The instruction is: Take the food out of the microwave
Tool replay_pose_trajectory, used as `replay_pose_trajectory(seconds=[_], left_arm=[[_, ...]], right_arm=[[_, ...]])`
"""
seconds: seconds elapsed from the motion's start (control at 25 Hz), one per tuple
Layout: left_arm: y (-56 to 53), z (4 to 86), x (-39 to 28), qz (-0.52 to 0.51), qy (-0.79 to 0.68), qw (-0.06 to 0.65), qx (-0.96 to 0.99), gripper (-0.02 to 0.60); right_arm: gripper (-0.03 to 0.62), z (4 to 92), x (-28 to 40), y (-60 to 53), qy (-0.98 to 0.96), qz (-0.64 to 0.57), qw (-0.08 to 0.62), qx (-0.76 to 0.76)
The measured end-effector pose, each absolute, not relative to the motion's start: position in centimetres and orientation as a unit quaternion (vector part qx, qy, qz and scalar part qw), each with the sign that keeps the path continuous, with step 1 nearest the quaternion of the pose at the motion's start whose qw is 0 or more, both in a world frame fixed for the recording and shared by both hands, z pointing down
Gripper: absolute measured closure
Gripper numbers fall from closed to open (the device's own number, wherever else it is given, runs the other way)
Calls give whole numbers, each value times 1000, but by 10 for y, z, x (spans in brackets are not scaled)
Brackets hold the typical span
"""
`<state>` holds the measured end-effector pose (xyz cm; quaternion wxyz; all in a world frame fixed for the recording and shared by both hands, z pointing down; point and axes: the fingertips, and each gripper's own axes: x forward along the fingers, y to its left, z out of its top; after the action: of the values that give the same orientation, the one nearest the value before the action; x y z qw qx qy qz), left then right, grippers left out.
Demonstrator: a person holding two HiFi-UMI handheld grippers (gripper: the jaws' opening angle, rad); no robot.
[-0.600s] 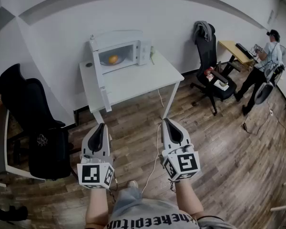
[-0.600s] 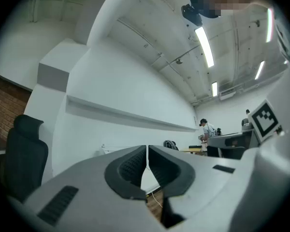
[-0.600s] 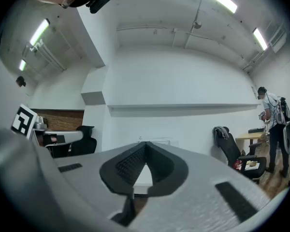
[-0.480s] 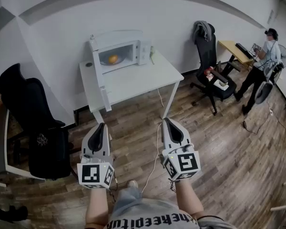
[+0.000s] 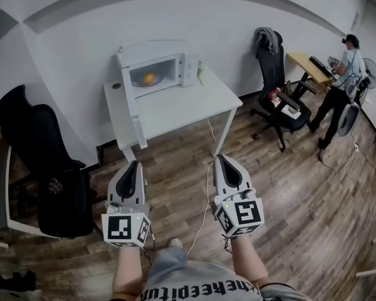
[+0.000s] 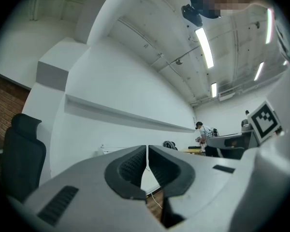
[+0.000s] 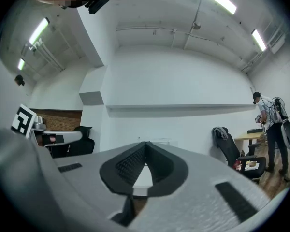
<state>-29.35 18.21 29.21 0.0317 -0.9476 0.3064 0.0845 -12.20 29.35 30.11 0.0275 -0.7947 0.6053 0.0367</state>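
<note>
Too small and far off to show heading or long axis: orange blob of food (image 5: pixel 148 78) inside the open white microwave oven (image 5: pixel 156 47) on the white table (image 5: pixel 178 105), well ahead of grey left gripper (image 5: pixel 133 165) and grey right gripper (image 5: pixel 222 158), both clenched empty, tips together.

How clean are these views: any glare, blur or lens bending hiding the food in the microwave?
Head view: sharp, evenly lit, the wall bowed by the lens; the orange food is small but clear in the microwave. Left gripper view: heavy fisheye, dark corners, ceiling lights blown out, left hand-held gripper filling the lower half. Right gripper view: the same, right hand-held gripper filling the bottom.
</note>
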Motion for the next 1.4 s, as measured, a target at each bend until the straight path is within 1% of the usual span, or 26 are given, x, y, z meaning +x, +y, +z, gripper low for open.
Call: replay_pose_trajectory(seconds=[0.16, 0.44, 0.72, 1.04, 1.28, 1.4], left_arm=[[168, 288, -291, 81, 306, 30, -948, 568], [138, 285, -288, 88, 294, 41, -951, 568], [116, 288, -280, 82, 291, 27, -953, 568], [91, 293, -246, 75, 297, 26, -952, 568], [61, 294, -207, 80, 311, 39, -946, 568], [49, 287, -185, 77, 324, 34, -942, 568]], right_arm=[[589, 301, -120, 277, 605, 40, 45, -794], [588, 304, -120, 244, 603, 34, 56, -795], [588, 308, -119, 225, 600, 35, 44, -798], [588, 311, -84, 191, 610, 33, 47, -790], [588, 306, -39, 154, 623, 35, 54, -779], [588, 301, -16, 137, 635, 35, 53, -770]])
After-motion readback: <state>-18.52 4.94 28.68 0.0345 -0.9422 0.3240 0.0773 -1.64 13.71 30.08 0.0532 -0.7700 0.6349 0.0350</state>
